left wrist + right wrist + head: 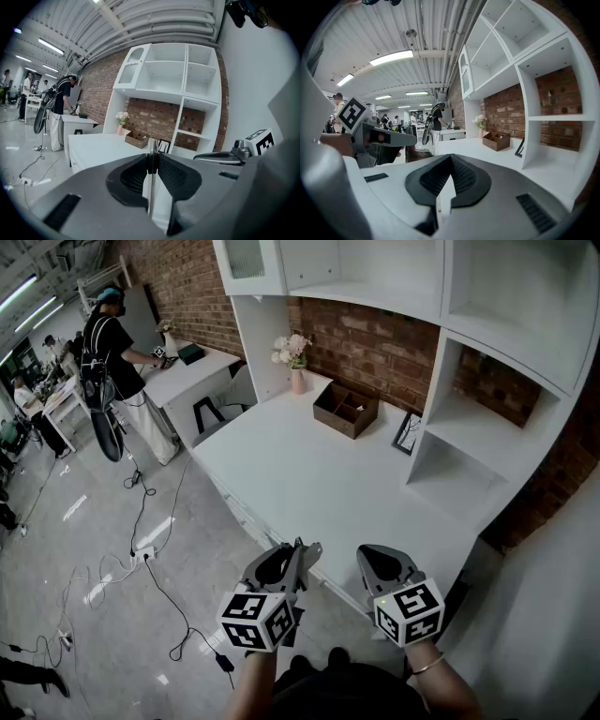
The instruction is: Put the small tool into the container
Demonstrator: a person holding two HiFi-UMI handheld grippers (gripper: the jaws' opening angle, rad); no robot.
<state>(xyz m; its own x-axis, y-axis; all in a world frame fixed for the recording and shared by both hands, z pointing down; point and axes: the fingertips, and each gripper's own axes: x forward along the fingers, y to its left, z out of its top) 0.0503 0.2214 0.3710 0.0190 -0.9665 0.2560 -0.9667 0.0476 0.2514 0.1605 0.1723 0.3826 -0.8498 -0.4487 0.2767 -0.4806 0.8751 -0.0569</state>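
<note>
The left gripper [151, 159] has its jaws drawn narrow on the small tool [151, 194], a thin, pale metal strip pinched upright between the two ribbed pads; its top end pokes out just above the pad tips and its lower length runs down the gap behind them. The right gripper [451, 158] has its jaws closed tip to tip with nothing between them; it is seen just beside the left gripper, at much the same height.

In the head view both grippers, left [302, 551] and right [370, 559], are held at the near edge of the white table [309, 493], pointing across it; the container [346, 409], a brown wooden box with open compartments, sits at the far side of the table against the brick wall [375, 343], well apart from the held tool.

A pink vase of flowers [296, 371] stands left of the container; a small picture frame [408, 434] leans to its right, against the white shelf unit [469, 409]; a person [112, 343] stands at another desk across the room.
</note>
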